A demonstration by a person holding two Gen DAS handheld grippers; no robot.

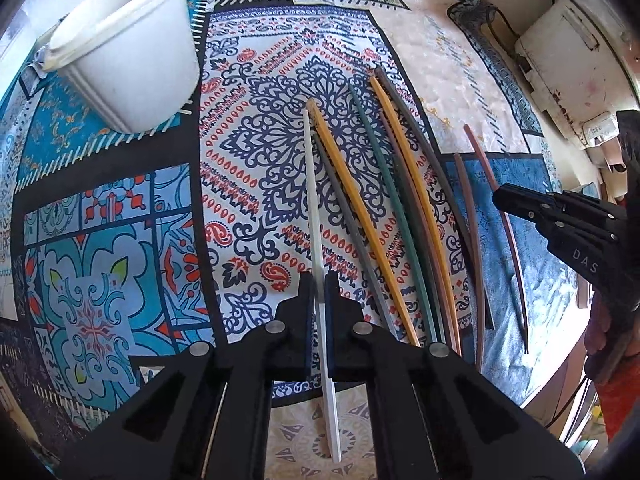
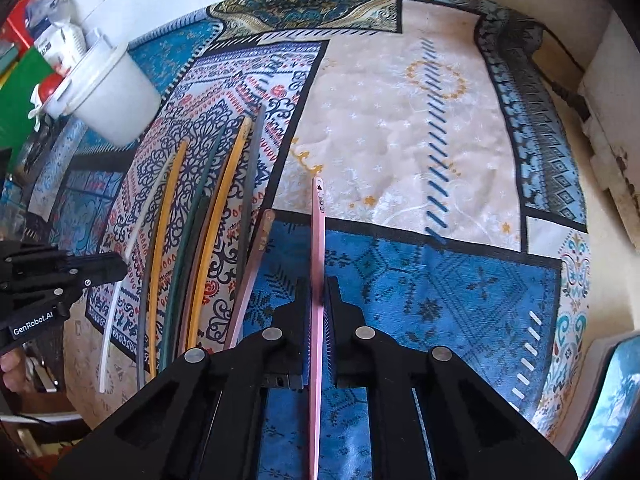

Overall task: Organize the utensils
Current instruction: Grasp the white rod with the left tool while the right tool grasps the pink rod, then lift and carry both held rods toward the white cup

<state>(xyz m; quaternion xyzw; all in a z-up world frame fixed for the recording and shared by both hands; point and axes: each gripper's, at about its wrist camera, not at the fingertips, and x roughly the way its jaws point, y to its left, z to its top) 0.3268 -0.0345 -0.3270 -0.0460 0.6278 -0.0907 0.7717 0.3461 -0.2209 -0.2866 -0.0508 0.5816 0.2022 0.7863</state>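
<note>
Several coloured chopsticks lie side by side on a patterned cloth [image 1: 132, 216]. My left gripper [image 1: 319, 280] is shut on a white chopstick [image 1: 314, 200] at the left end of the row. Beside it lie yellow [image 1: 352, 200], grey [image 1: 344, 216] and green [image 1: 384, 184] sticks. My right gripper [image 2: 318, 284] is shut on a pink chopstick [image 2: 318, 232] that lies over the blue patch of the cloth [image 2: 440, 288], with a brownish-pink stick [image 2: 256, 264] just to its left. In the left wrist view the right gripper [image 1: 500, 196] shows at the right, closed on that same stick [image 1: 480, 156]. A white cup [image 1: 124, 52] stands upright at the far left.
A white box-like appliance [image 1: 568, 52] stands past the cloth's far right corner. In the right wrist view, red and green packages [image 2: 20, 60] and bottles sit behind the cup [image 2: 112, 96]. The table edge runs along the near side, where a hand [image 2: 12, 372] shows.
</note>
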